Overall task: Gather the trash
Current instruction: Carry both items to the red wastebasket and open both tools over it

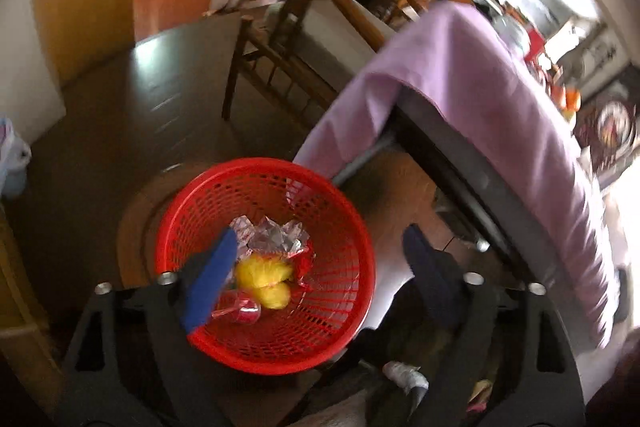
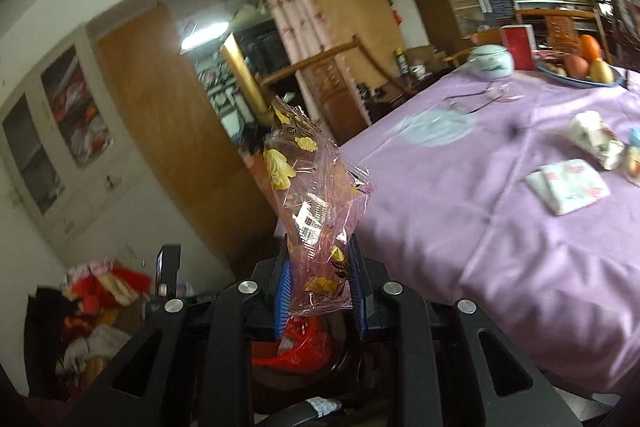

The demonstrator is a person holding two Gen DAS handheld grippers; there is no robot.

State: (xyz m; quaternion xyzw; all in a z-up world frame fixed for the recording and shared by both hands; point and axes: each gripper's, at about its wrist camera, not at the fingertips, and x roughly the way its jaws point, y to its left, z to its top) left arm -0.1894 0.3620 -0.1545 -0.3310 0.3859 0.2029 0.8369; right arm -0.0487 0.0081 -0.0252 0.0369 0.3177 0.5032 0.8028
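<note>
Blue pads of the right gripper (image 2: pixel 320 287) sit nearest the lens, its jaws clamped on a clear pink wrapper (image 2: pixel 318 195) printed with gold leaves, which stands up from the pads and leans a little to the left. Below those jaws a slice of the red basket (image 2: pixel 298 349) shows, so the wrapper seems close to its drop point but not yet over the opening. The left gripper (image 1: pixel 316 267) hovers above the same basket (image 1: pixel 340 211), jaws wide apart and holding nothing; inside lie crumpled foil (image 1: pixel 276 233), something yellow (image 1: pixel 266 277) and a small red bit of plastic (image 1: pixel 244 309).

Behind, the counter under its purple cloth (image 2: pixel 500 227) carries a crumpled white wad (image 2: pixel 598 139), likely the next trash, beside a folded napkin (image 2: pixel 568 187), glasses (image 2: pixel 480 97), a lidded jar (image 2: pixel 491 61) and a fruit bowl (image 2: pixel 580 69).

To finish this step well, I would bring the right jaws squarely over the basket's middle, tilt them downward, and release only low over the rim: film this light will probably drift or cling to a pad. The idle left gripper should be drawn aside first so the two do not crowd.
</note>
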